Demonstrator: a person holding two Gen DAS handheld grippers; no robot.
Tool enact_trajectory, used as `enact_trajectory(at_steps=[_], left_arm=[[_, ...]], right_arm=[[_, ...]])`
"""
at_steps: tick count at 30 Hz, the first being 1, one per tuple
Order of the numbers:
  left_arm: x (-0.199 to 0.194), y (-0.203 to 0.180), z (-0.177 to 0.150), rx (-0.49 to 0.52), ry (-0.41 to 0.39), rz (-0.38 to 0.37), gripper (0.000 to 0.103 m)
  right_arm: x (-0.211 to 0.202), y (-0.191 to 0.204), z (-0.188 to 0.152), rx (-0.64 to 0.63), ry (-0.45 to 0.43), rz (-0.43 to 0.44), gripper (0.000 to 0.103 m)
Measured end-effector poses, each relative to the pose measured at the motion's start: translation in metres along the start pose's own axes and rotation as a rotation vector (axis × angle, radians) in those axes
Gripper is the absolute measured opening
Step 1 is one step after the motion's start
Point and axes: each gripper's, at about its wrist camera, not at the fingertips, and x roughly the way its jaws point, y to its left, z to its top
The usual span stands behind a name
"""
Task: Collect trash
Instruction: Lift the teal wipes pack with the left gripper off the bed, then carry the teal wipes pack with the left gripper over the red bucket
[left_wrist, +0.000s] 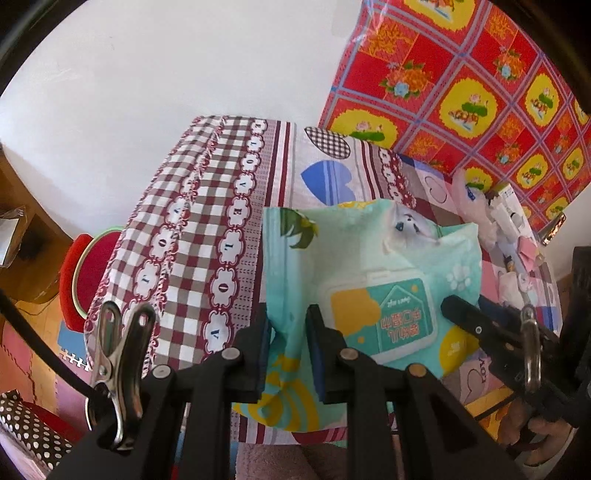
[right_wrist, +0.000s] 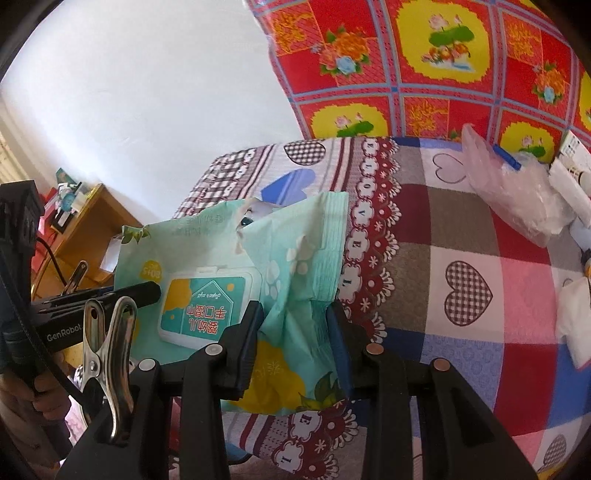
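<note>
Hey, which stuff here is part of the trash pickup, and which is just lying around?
In the job:
- flat mint-green wet-wipes pack, pinched by left claw and right claw

Lying about:
- crumpled clear plastic bag
- white tissue
- red round stool
- patchwork heart-print tablecloth

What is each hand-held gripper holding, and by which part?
Both pinch the mint-green wet wipes pack: the left hand-held gripper its near left edge, the right hand-held gripper its near right edge.
</note>
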Motion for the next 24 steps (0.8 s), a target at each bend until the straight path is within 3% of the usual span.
enact_trajectory(at_steps=[24], left_arm=[[-0.045, 0.027, -0.016, -0.125, -0.111, 0.057, 0.020]], right_arm=[[-0.006, 0.034, 0.016, -0.109, -0.035, 0.100, 0.036]])
